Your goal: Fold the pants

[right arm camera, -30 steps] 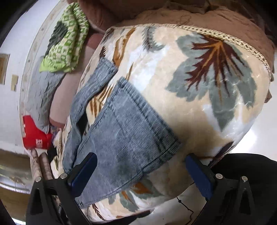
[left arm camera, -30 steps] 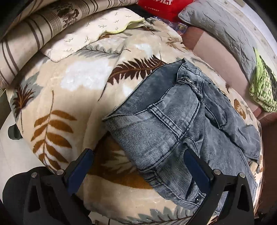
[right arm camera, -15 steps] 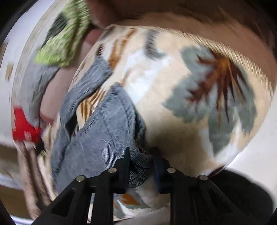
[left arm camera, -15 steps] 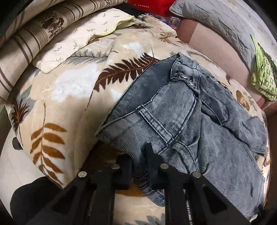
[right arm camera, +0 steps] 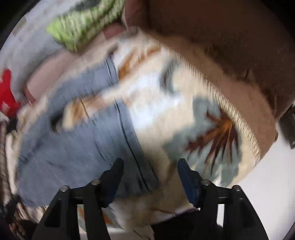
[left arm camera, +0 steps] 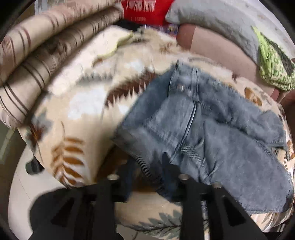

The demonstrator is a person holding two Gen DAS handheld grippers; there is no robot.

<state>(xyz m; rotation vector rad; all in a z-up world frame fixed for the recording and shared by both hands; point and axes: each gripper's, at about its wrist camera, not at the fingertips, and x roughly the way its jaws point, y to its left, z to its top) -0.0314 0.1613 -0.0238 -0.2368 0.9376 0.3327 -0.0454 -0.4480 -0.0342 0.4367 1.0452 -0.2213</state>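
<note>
Grey-blue denim pants lie spread on a cream leaf-print blanket, and both views are blurred. My left gripper is at the waist edge nearest me. Its jaws are opening, with a bunched fold of denim between the fingers. In the right wrist view the pants reach in from the left. My right gripper straddles the leg hem. Its jaws are also opening and stand wide. The hem lies close to the left finger, and bare blanket shows beside the right one.
Striped rolled bedding and a cream pillowcase lie at the far left. A red bag, a grey quilted pillow and a green cloth sit beyond the pants. A brown cover borders the blanket, with pale floor below.
Both grippers went from wide open to pinched on the pants' edges, and now their fingers have spread apart again. Both have risen slightly and rolled, and the denim edges look bunched.
</note>
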